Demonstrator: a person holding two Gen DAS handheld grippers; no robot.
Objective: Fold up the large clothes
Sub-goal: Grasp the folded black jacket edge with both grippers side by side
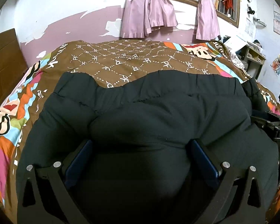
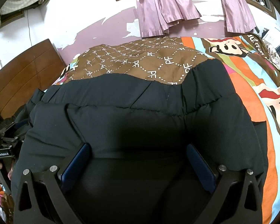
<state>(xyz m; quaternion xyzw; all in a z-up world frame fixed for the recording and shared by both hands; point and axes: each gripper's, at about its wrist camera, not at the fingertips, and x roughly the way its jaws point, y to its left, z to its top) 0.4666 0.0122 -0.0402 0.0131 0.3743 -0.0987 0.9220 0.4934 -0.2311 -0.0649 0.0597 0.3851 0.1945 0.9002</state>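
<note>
A large black padded jacket (image 1: 158, 108) lies folded on the bed; it also fills the right wrist view (image 2: 136, 115). Its elastic hem edge runs across the far side. My left gripper (image 1: 140, 149) has its jaws wide apart, with a bulge of the jacket between the blue pads (image 1: 78, 160). My right gripper (image 2: 138, 153) also has its jaws wide apart, with jacket fabric between its blue pads (image 2: 74, 166). Both sit at the near edge of the jacket, side by side. The right gripper's body shows at the right edge of the left wrist view (image 1: 278, 128).
The bed has a brown patterned bedspread (image 1: 121, 59) with colourful cartoon borders (image 2: 261, 78). Pink curtains (image 1: 149, 11) hang on the wall behind. A wooden headboard (image 2: 22, 76) stands at the left. A cluttered shelf (image 1: 255, 56) stands at the far right.
</note>
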